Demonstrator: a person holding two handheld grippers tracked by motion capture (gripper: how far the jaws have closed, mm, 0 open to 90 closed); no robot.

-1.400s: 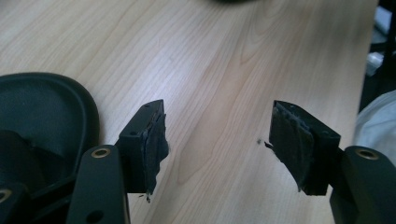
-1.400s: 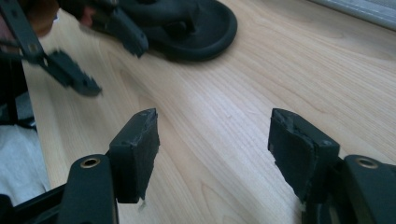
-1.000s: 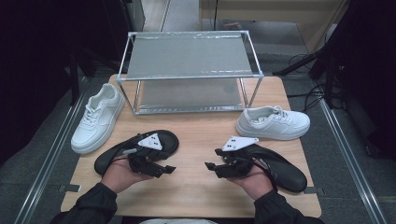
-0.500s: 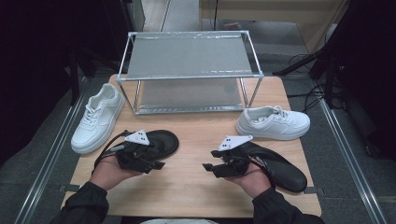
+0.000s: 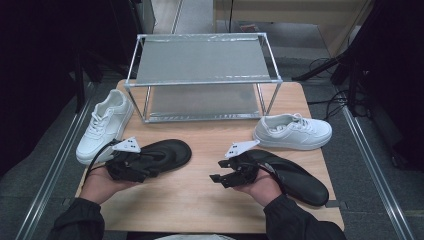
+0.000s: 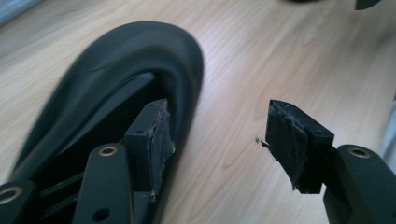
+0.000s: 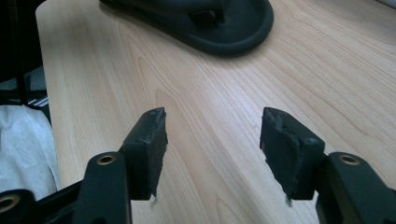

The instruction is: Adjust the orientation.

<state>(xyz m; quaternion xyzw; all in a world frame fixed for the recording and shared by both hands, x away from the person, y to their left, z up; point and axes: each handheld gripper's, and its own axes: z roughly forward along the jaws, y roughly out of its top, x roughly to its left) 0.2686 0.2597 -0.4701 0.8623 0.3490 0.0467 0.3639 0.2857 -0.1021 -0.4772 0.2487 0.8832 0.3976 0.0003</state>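
Two black sandals lie on the wooden table. My left gripper hovers at the heel end of the left sandal. In the left gripper view its jaws stand open: one pad is over the sandal's footbed, the other over bare wood, and neither presses on it. My right gripper points left over bare table, its hand resting above the right sandal. In the right gripper view it is open with nothing between its pads, and the left sandal lies ahead.
A two-level metal rack stands at the back of the table. A white sneaker lies at the left edge and another at the right, in front of the rack. Cables run on the floor at the right.
My left gripper has slid leftward along the left sandal, from its middle toward its heel end. The right gripper has drifted slightly left. The shoes have stayed put.
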